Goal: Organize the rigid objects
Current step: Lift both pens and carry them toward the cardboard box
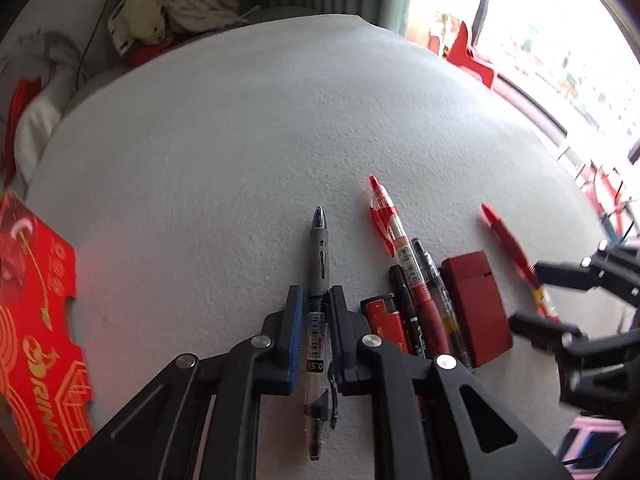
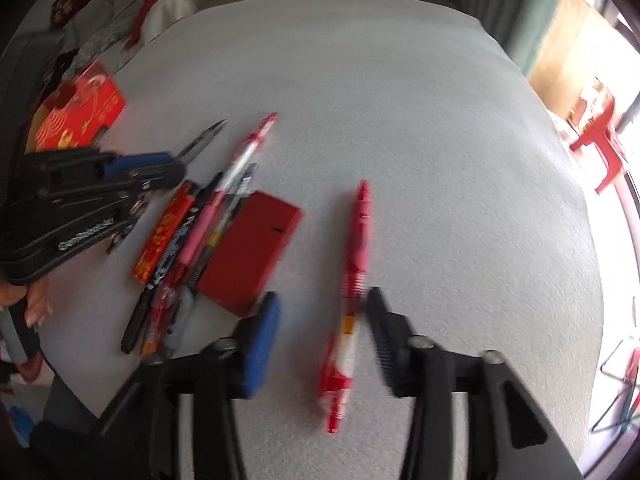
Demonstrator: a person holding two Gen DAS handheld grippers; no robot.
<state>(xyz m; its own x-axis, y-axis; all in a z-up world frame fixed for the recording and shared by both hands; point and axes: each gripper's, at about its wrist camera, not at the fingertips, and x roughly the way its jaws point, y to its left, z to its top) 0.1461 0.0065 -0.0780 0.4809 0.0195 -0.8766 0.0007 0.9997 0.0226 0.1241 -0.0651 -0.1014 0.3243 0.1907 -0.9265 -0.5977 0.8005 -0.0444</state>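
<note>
My left gripper [image 1: 317,300] is shut on a grey and black gel pen [image 1: 320,248], whose tip points away over the white table [image 1: 280,128]. Right of it lie a red lighter [image 1: 384,320], several pens [image 1: 394,232] and a dark red box [image 1: 476,304], packed side by side. My right gripper [image 2: 322,312] stands open with a red pen [image 2: 358,240] lying on the table between its fingers, close to the right finger [image 2: 384,320]. In the right wrist view, the left gripper [image 2: 160,164] holds the grey pen [image 2: 208,136] beside the box [image 2: 252,248].
A red printed card [image 1: 36,320] lies at the table's left edge, seen too as the red card [image 2: 80,112]. Crumpled clothes [image 1: 172,0] are heaped beyond the far edge. A bright window and a red chair [image 2: 600,136] are on the right. A hand [image 2: 32,304] grips the left tool.
</note>
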